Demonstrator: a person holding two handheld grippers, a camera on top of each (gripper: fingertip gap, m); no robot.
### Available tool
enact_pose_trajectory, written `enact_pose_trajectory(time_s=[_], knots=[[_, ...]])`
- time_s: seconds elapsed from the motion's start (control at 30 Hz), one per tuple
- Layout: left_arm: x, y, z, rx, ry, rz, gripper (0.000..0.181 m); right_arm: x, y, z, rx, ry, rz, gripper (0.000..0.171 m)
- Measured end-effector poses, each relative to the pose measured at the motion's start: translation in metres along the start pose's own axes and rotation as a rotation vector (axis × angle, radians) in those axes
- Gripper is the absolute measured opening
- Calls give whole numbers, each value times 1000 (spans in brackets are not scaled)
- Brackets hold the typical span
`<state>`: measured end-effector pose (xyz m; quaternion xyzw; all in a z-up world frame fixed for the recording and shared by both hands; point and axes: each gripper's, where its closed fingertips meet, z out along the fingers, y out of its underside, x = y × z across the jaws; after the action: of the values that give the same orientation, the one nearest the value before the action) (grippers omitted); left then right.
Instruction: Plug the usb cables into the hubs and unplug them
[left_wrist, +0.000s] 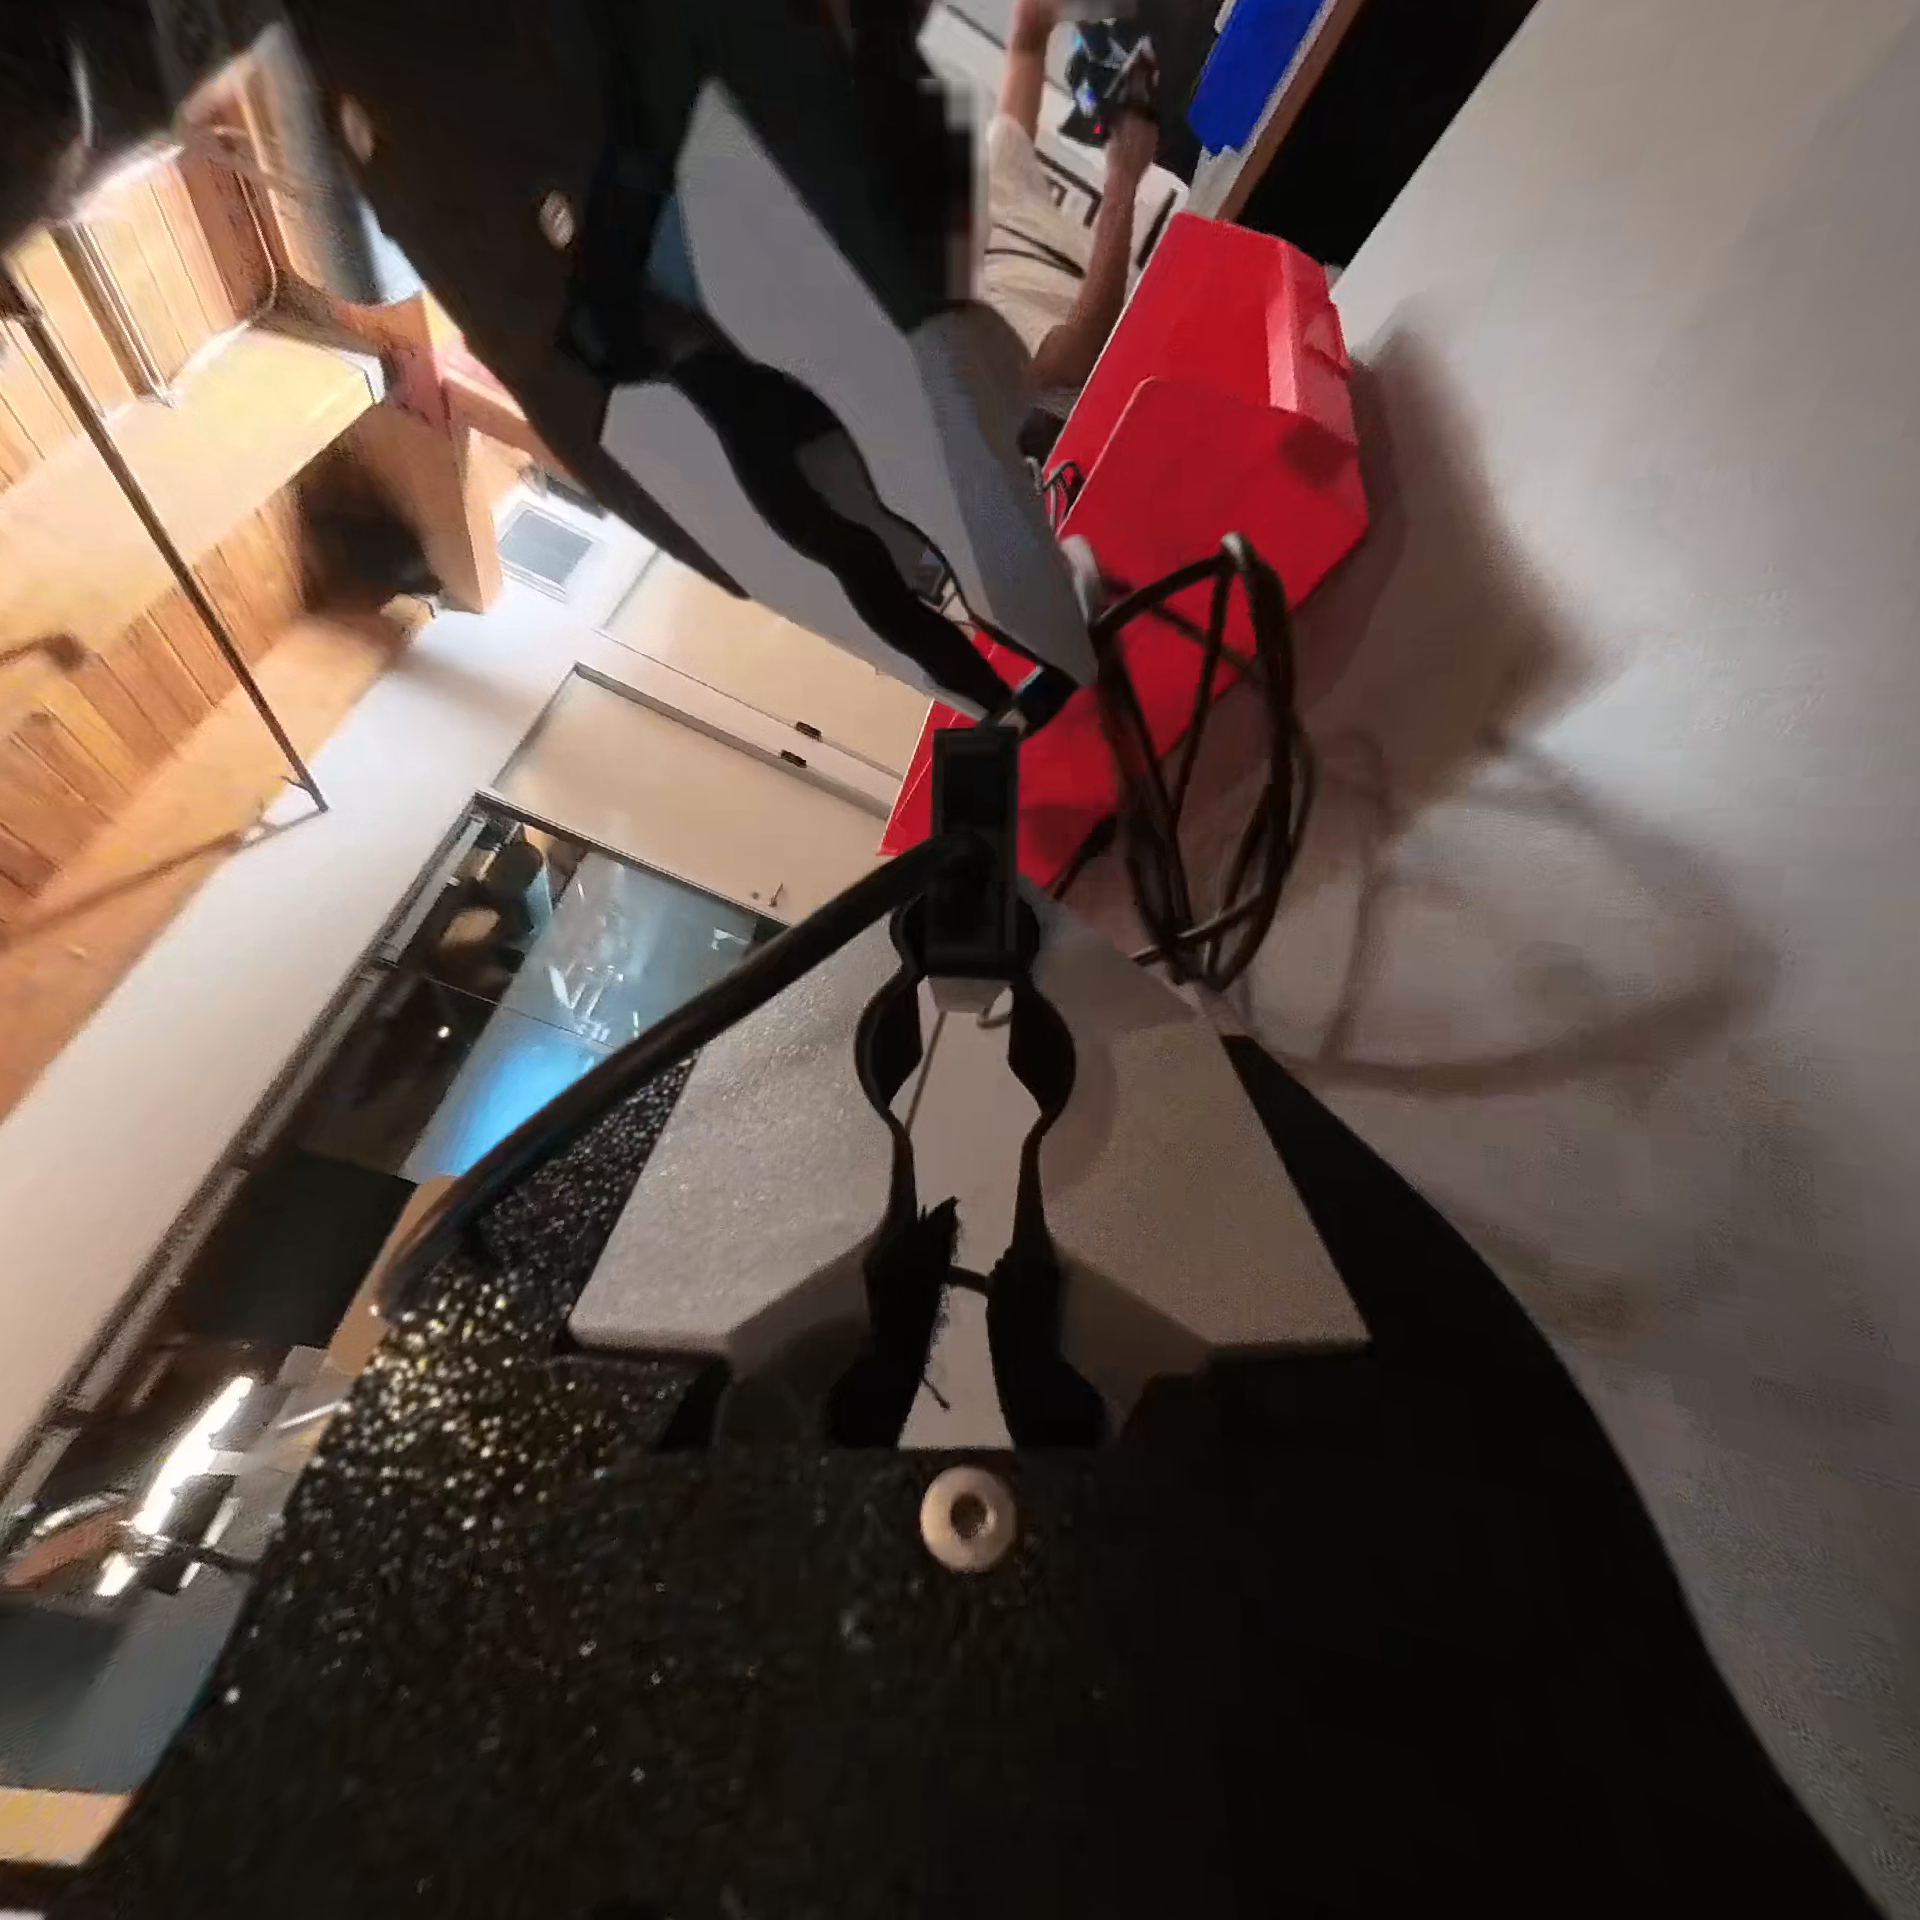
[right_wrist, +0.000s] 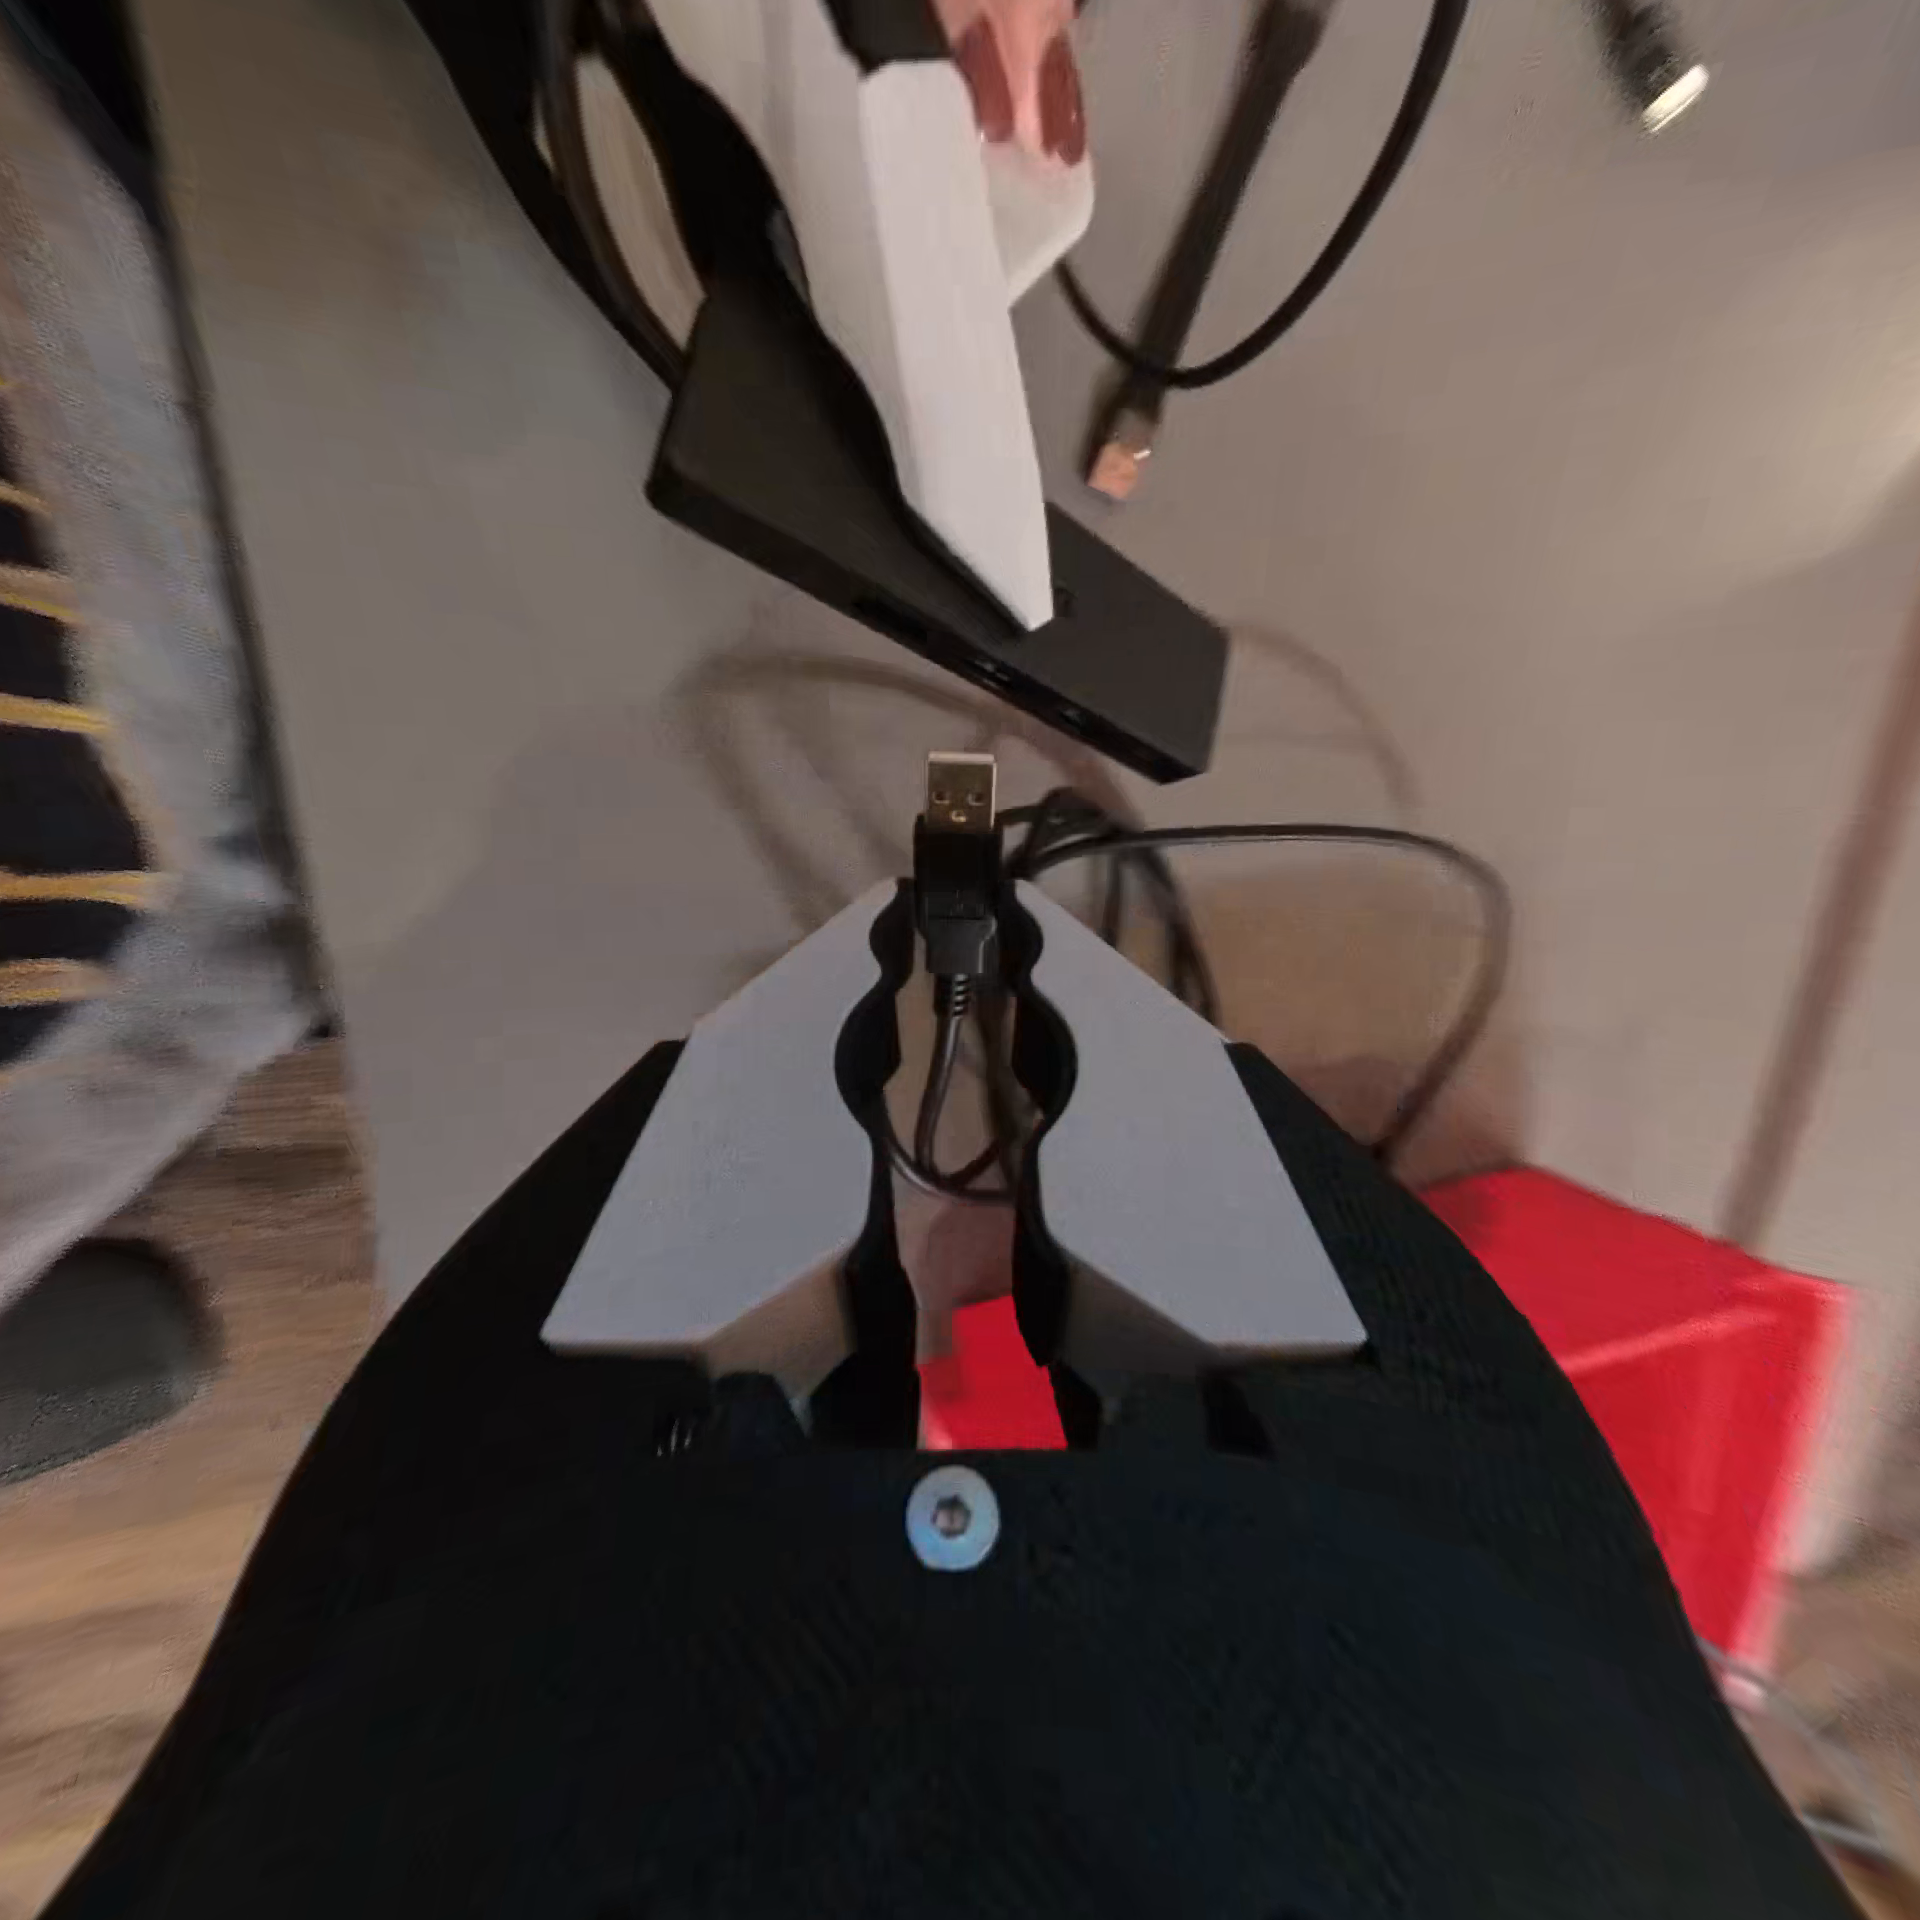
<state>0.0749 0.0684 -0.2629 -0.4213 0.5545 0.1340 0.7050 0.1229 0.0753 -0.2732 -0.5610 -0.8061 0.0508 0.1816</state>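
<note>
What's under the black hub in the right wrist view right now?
Just below the hub, apart from it, is the USB plug gripped by the right gripper. Behind lie loose black cables on the table. The ports' insides are not visible.

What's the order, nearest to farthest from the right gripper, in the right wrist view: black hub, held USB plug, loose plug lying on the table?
1. USB plug, clamped in the right gripper.
2. Black hub, just ahead of the plug tip, held by the other gripper.
3. Loose plug, beyond the hub, upper right on the table.
</note>
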Motion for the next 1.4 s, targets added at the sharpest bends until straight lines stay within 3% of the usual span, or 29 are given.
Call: enact_pose_trajectory(time_s=[0.13, 0.27, 0.73, 1.0, 1.4], knots=[[4, 1, 1, 1, 15, 33, 6, -10, 0, 2, -77, -222, 202, 14], [9, 4, 3, -16, 25, 102, 8, -13, 0, 5, -173, -338, 309, 13], [20, 1, 7, -20, 45, 244, 6, -19, 3, 13, -345, -415, 333, 14], [27, 3, 9, -50, 56, 343, 8, -21, 2, 18, -333, -452, 343, 13], [58, 2, 16, -51, 174, 349, 8, -34, 15, 41, -160, -461, 314, 12]])
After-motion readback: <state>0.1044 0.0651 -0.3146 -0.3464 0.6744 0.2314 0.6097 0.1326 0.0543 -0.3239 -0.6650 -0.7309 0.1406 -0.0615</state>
